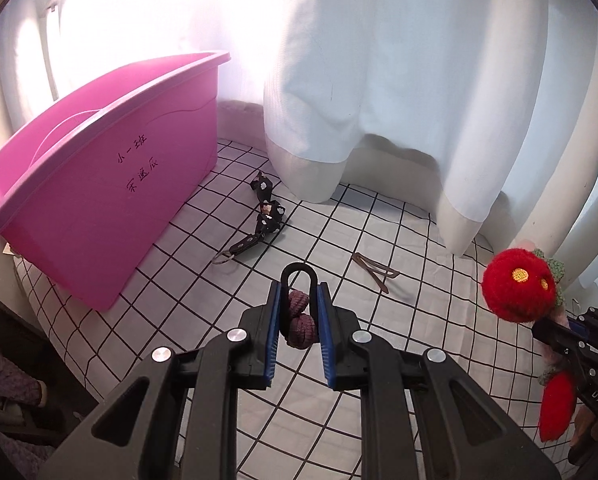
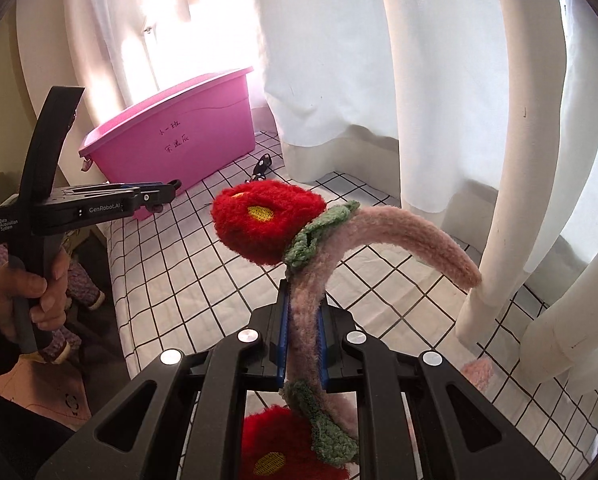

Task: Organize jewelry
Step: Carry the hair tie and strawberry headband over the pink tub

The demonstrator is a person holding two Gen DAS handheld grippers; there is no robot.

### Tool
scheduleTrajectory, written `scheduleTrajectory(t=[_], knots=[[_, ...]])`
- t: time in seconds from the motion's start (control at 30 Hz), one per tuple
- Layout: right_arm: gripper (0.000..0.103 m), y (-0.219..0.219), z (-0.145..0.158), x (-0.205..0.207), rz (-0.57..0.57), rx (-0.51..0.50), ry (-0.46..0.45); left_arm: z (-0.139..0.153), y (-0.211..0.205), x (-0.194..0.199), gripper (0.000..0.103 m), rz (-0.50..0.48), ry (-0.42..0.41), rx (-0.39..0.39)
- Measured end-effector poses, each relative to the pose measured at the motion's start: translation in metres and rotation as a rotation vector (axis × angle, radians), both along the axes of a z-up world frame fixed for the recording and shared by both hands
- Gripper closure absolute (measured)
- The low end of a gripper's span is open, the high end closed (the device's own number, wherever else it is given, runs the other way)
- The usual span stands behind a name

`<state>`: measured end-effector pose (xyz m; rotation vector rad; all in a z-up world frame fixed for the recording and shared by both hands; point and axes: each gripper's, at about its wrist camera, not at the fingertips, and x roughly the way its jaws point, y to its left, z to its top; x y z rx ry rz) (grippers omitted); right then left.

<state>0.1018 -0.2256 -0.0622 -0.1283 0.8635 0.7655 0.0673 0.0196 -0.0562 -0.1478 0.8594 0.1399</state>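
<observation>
My left gripper (image 1: pixel 298 312) is shut on a black hair loop with two purple knitted balls (image 1: pixel 297 320), held above the checked cloth. My right gripper (image 2: pixel 304 308) is shut on a pink knitted headband (image 2: pixel 399 228) that carries a red woolly strawberry (image 2: pixel 267 226) with green leaves. In the left wrist view that strawberry (image 1: pixel 515 292) and the right gripper (image 1: pixel 571 336) show at the right edge. The left gripper (image 2: pixel 159 196) also appears at the left of the right wrist view, held by a hand (image 2: pixel 39 288). A pink plastic bin (image 1: pixel 99 184) stands open-topped at the left.
On the checked cloth (image 1: pixel 203 292) lie a black flowered strap with a ring (image 1: pixel 265 216) and a brown hair clip (image 1: pixel 373 274). White curtains (image 1: pixel 379 80) hang along the back and right. The bin (image 2: pixel 187 140) sits far left, near the cloth's edge.
</observation>
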Motion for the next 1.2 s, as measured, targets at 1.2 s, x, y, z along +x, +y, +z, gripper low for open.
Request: scheduleTrajectory(t=[1.2], knots=[[0.091, 0.21, 0.135, 0.015, 0.155, 0.301, -0.074, 0.131, 0.203, -0.077, 0.085, 0.191, -0.198, 0.076]])
